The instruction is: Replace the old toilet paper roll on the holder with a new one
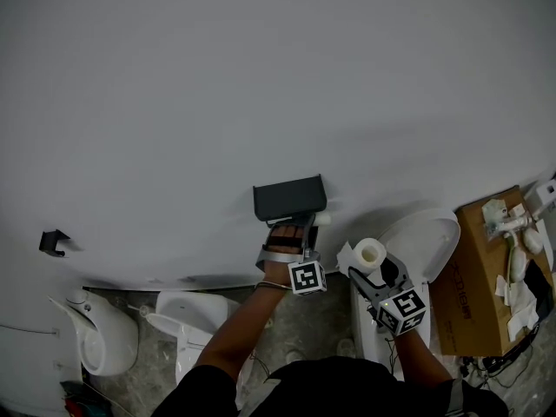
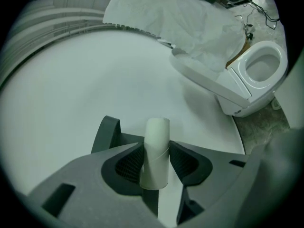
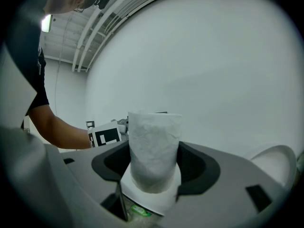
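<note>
The bare core [image 2: 156, 148] is sitting clamped in the half-closed left tool [image 2: 156, 161], which only the head view is placing just below the wall holder [image 1: 290, 199]. The right tool [image 3: 153, 167], jaws wide, is gripping the new roll [image 3: 153, 144]. The left gripper view alone is showing the toilet [image 2: 237, 91].

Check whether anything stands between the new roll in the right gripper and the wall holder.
Yes. The left gripper, shut on the empty cardboard tube, sits right at the holder, just left of the new roll in the right gripper. It likely has to move off first; nothing else visible lies between.
</note>
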`<state>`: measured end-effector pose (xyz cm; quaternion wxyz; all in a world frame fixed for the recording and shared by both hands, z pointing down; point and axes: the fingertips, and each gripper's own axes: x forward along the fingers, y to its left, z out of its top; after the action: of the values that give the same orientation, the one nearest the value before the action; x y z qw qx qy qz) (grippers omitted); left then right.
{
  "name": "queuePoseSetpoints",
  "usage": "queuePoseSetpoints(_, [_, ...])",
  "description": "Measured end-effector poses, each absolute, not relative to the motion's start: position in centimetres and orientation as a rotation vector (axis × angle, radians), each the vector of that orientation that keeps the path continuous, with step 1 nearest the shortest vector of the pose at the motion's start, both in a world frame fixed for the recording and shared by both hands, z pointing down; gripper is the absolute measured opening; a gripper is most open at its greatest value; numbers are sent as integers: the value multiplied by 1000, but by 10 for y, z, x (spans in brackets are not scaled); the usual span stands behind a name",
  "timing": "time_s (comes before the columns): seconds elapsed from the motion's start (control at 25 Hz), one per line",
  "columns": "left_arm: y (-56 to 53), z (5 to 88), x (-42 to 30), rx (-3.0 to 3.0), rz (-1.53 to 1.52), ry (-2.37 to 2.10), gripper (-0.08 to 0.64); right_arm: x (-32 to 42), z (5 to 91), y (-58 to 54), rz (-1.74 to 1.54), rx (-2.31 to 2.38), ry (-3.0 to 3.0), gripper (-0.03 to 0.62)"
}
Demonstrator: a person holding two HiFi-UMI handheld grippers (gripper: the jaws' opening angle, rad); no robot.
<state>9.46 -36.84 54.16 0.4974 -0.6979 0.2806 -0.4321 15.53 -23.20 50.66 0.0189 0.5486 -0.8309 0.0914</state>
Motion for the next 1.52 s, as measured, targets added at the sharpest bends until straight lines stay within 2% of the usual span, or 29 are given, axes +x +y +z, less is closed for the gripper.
queuePoseSetpoints(0.68, [-358,538,169,-1703,-934,598,169,209,498,-215,350,1886,-2512,291])
queuePoseSetpoints(1.24, [-342,543,173,-1709,-909,576,169,216,484,-202,332,1940,-2526,291])
queuePoseSetpoints(1.52, [-325,519,164,-1795,-818,628,169,205,481,-200,321,1927,-2563,291])
